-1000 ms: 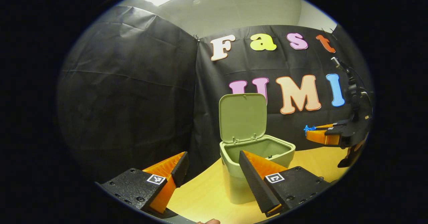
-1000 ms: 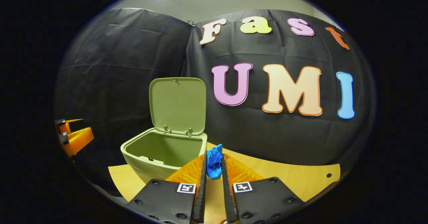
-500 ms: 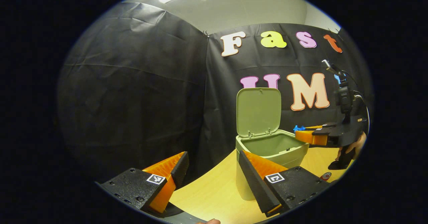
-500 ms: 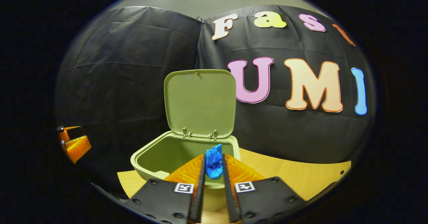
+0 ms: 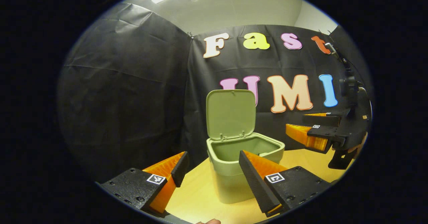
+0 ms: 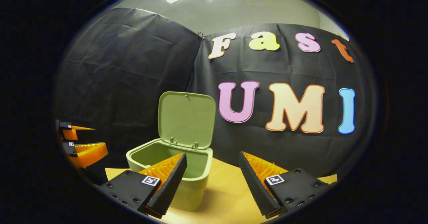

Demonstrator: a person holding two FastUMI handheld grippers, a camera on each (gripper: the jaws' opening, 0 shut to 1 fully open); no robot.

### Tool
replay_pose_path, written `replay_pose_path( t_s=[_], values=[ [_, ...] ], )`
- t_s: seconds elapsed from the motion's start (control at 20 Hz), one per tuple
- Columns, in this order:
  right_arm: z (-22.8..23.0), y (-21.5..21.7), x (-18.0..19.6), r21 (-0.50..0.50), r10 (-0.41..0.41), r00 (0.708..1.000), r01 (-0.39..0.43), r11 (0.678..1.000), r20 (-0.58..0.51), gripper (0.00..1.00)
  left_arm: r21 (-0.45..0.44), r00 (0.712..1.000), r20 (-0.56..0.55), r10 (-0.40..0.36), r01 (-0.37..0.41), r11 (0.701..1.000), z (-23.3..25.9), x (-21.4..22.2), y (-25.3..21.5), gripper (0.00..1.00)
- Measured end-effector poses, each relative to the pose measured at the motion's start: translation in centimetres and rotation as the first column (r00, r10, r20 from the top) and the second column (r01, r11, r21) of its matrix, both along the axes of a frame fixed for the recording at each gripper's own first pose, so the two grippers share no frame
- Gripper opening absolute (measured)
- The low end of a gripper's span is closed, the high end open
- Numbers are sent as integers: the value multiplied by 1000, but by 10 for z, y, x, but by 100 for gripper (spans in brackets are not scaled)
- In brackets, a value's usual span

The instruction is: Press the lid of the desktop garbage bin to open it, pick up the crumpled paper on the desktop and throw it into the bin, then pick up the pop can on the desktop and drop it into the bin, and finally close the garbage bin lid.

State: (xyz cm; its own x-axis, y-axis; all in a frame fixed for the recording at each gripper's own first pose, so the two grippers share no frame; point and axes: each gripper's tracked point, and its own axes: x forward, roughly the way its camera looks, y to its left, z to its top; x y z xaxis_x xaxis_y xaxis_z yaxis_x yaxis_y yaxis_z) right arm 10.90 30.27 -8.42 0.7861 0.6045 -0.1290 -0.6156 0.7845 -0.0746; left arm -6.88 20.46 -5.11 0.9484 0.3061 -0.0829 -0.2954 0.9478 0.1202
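Two hand-held grippers are up in front of us, both w/ fingers spread wide and nothing between them. In the left gripper view our left hand-held gripper (image 5: 211,170) sits low, fingers apart, framing the green garbage bin (image 5: 245,170) on the wooden bench (image 5: 197,200). The bin's lid (image 5: 230,114) stands upright on its back hinge, so the bin is open; we can see the inside walls but can't tell what lies at the bottom. The right hand-held gripper (image 5: 299,125) hangs above bench level, to the right of the bin and apart from it, jaws open & empty. In the right gripper view the right hand-held gripper (image 6: 212,170) is spread too, w/ the bin (image 6: 194,184) just behind its left finger, lid (image 6: 186,119) raised against the black cloth wall (image 6: 133,67). The left hand-held gripper (image 6: 85,138) shows at the far left edge, fingers apart, near the bin but not touching it
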Motion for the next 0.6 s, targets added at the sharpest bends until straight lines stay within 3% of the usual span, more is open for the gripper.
replay_pose_path(
  t_s=[0.3,0.6],
  values=[
    [5,-109,10,-7,-162,987,162,987,6,98,-18,984,9,-177,177,984,-4,36,-83,92],
    [-14,-217,7,-38,-329,944,328,944,-36,98,-68,941,-29,-337,335,940,-28,62,-166,93]
  ],
)
